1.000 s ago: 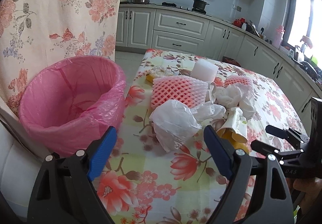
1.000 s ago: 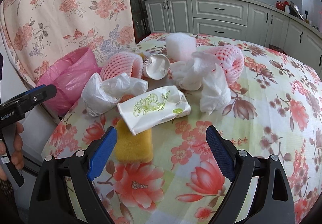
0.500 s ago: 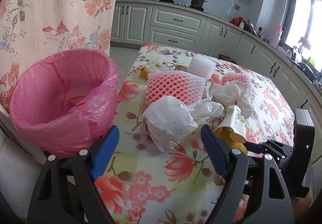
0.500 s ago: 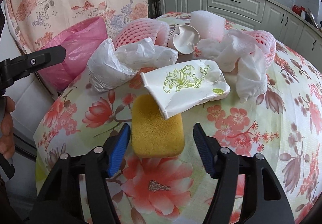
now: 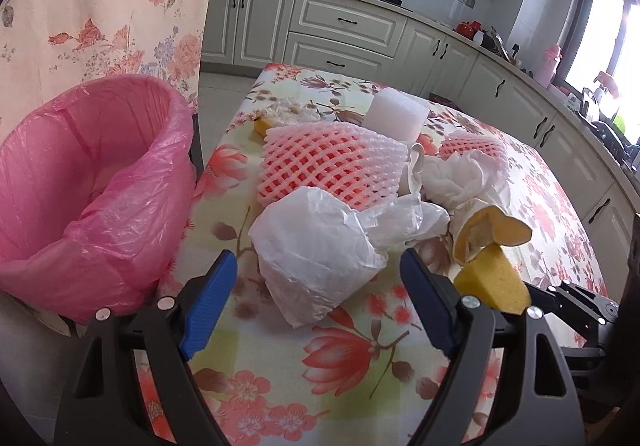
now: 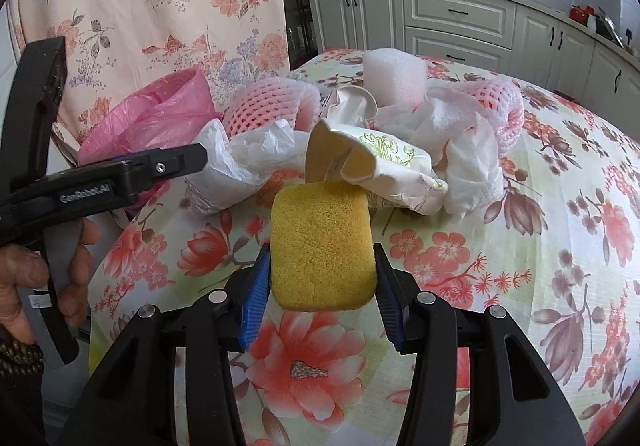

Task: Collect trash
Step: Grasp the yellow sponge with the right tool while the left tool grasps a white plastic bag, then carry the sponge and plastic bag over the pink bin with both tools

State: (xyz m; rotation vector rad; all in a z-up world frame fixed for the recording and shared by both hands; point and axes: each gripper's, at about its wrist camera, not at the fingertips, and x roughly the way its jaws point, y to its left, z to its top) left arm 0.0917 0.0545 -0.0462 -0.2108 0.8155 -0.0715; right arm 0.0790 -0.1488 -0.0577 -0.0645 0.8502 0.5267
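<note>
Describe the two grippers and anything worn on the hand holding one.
Both the left gripper and the right gripper have black frames, silver pivot bolts and ribbed blue pads. The left one's side carries white "GenRobot.AI" lettering. The hand on its black handle wears a dark bead bracelet; no sleeve shows.

The pink bin [image 5: 80, 181] was cut off by the left edge in the left wrist view. In the right wrist view only a bit of it [image 6: 160, 113] showed, behind the left gripper [image 6: 188, 161]. Beside the bin, the pink foam net [image 5: 332, 165] hid its lower part behind the white plastic bag [image 5: 316, 250]. The yellow sponge [image 6: 322, 246] covered the bottom of the crushed paper cup [image 6: 376, 161]. Far from the bin, the things on the kitchen counter [image 5: 484, 37] were too small to tell. The hand [image 6: 24, 278] was cut off at the left edge.
</note>
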